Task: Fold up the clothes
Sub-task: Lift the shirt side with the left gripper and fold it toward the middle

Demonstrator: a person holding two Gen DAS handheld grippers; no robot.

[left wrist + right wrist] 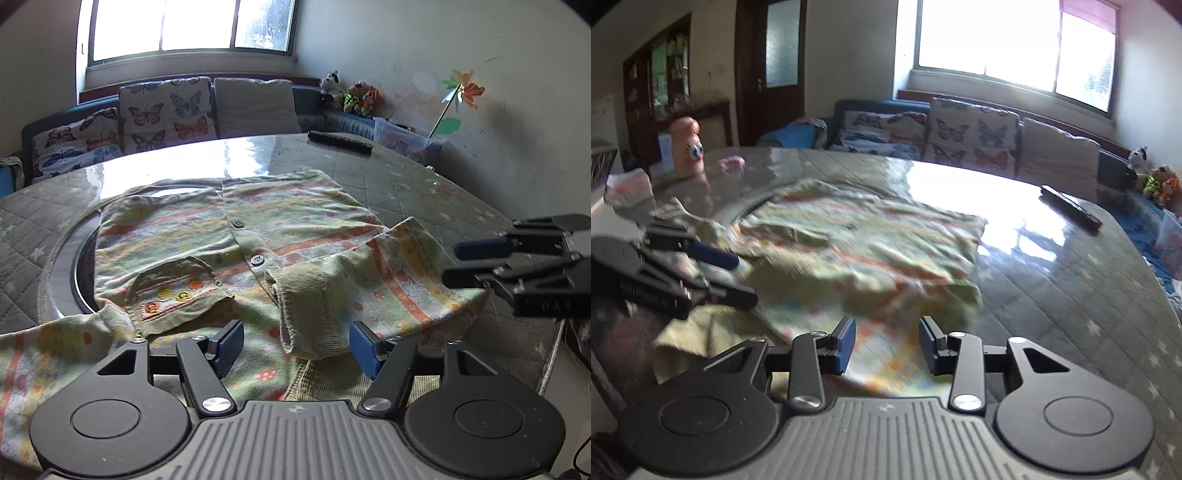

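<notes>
A small green cardigan [295,221] with orange stripes and dark buttons lies spread on the quilted table cover [424,184]. Its right sleeve is folded in across the front, and the ribbed cuff [306,314] reaches toward me. My left gripper [295,347] is open low over the near hem, the cuff's end between its blue pads [229,347] without being pinched. My right gripper [886,345] is open over the cardigan's [857,251] right edge, which is blurred. Each gripper shows in the other's view: the right gripper [469,263] at the cardigan's right, the left gripper [727,275] at its left.
A black remote [340,142] lies at the table's far side. A round turntable rim [70,266] shows under the cardigan's left part. A pink toy figure [687,147] stands far left. A sofa with butterfly cushions [166,107] runs behind the table.
</notes>
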